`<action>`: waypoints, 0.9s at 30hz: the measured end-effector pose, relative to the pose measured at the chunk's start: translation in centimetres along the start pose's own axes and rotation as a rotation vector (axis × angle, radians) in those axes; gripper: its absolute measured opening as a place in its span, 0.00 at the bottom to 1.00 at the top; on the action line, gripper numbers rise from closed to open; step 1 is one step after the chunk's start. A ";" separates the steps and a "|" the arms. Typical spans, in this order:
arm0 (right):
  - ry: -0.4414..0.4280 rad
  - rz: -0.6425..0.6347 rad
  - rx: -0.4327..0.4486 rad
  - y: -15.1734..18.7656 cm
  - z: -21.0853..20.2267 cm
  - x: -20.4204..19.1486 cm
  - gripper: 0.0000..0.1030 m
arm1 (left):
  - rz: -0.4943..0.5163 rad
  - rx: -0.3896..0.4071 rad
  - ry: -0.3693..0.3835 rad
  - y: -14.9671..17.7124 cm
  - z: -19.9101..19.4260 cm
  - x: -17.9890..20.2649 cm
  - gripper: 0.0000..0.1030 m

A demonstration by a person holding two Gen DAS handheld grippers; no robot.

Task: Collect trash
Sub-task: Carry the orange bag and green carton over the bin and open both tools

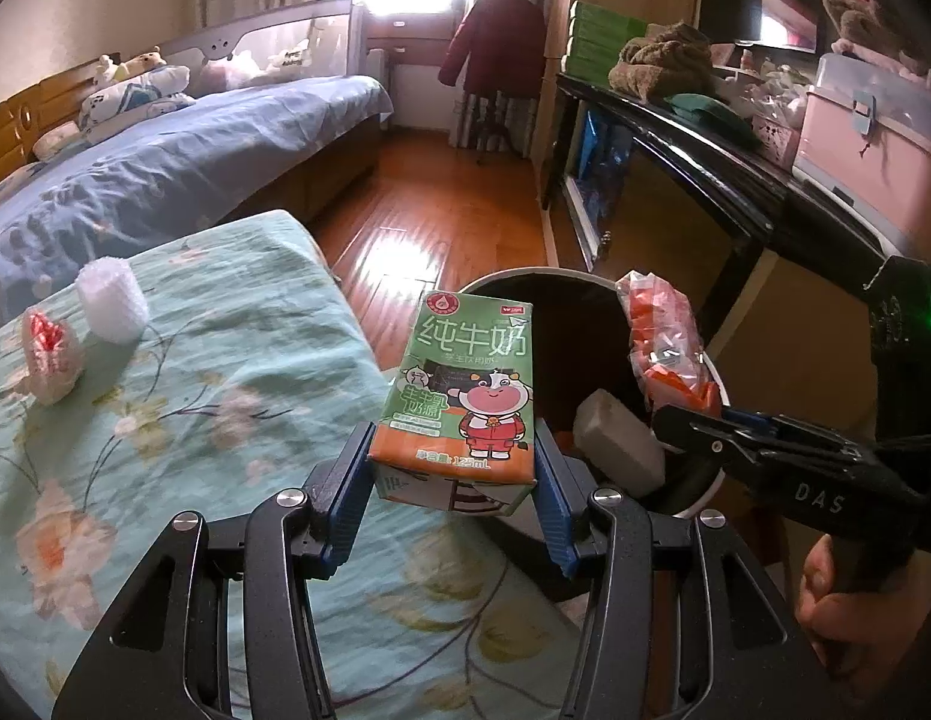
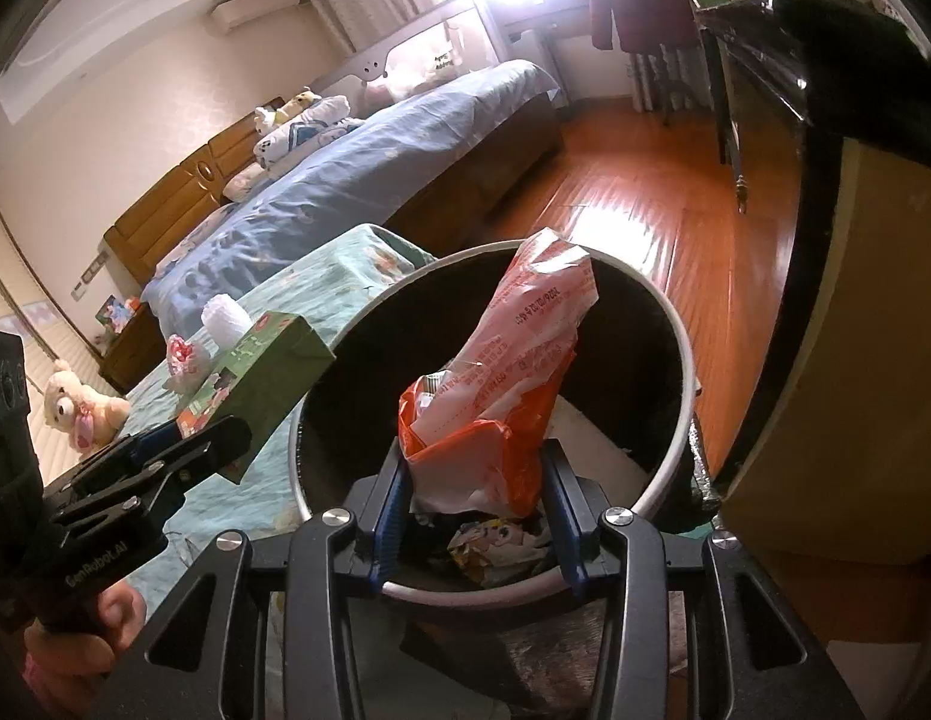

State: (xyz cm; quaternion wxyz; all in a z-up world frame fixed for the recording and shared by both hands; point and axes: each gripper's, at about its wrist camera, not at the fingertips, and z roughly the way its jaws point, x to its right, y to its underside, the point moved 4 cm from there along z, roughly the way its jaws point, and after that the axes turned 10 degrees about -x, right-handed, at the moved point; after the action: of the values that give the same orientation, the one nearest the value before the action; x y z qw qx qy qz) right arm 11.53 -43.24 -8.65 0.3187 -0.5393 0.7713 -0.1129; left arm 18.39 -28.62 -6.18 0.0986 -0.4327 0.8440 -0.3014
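Observation:
My left gripper [image 1: 453,474] is shut on a green milk carton [image 1: 465,390] and holds it at the near rim of the round trash bin [image 1: 507,276]. My right gripper [image 2: 474,510] is shut on an orange and white plastic wrapper [image 2: 507,384] and holds it over the bin's opening [image 2: 675,324]. The wrapper also shows in the left wrist view [image 1: 663,336], and the carton in the right wrist view [image 2: 255,372]. A white foam block [image 1: 618,441] and crumpled scraps [image 2: 495,540] lie inside the bin. A white bubble-wrap roll [image 1: 112,300] and a red and clear wrapper [image 1: 48,354] lie on the green floral cloth [image 1: 195,420].
A blue bed [image 1: 165,162] stands behind the floral surface. A black desk [image 1: 705,138] with a pink box [image 1: 873,138] and clutter runs along the right. Wooden floor [image 1: 417,210] lies beyond the bin. A teddy bear [image 2: 75,408] sits at left.

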 end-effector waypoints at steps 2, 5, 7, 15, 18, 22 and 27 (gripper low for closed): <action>0.001 0.002 -0.004 -0.1 0.1 0.2 0.41 | 0.009 0.001 0.001 -0.2 0.2 0.4 0.47; 0.004 0.001 -0.010 -0.2 0.2 0.5 0.41 | 0.018 -0.001 0.004 -0.5 0.6 1.0 0.47; 0.004 0.001 -0.013 -0.3 0.3 0.6 0.42 | 0.021 -0.005 0.006 -0.7 0.9 1.3 0.47; 0.006 0.024 -0.014 -0.6 0.6 1.3 0.45 | 0.002 -0.039 0.046 -1.1 2.2 1.5 0.48; 0.006 0.025 -0.018 -0.6 0.6 1.4 0.47 | -0.015 -0.043 0.061 -1.3 2.4 1.3 0.48; -0.001 0.027 -0.006 -0.7 0.5 1.5 0.64 | -0.030 -0.040 0.077 -1.3 2.2 1.2 0.59; 0.001 0.027 0.003 -0.7 0.3 1.3 0.67 | -0.033 -0.029 0.071 -0.8 1.7 0.8 0.61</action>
State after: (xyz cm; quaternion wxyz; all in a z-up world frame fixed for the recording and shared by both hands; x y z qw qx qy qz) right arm 11.99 -44.67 -9.01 0.3205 -0.5282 0.7786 -0.1098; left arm 19.15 -30.31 -6.95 0.0573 -0.4368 0.8440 -0.3060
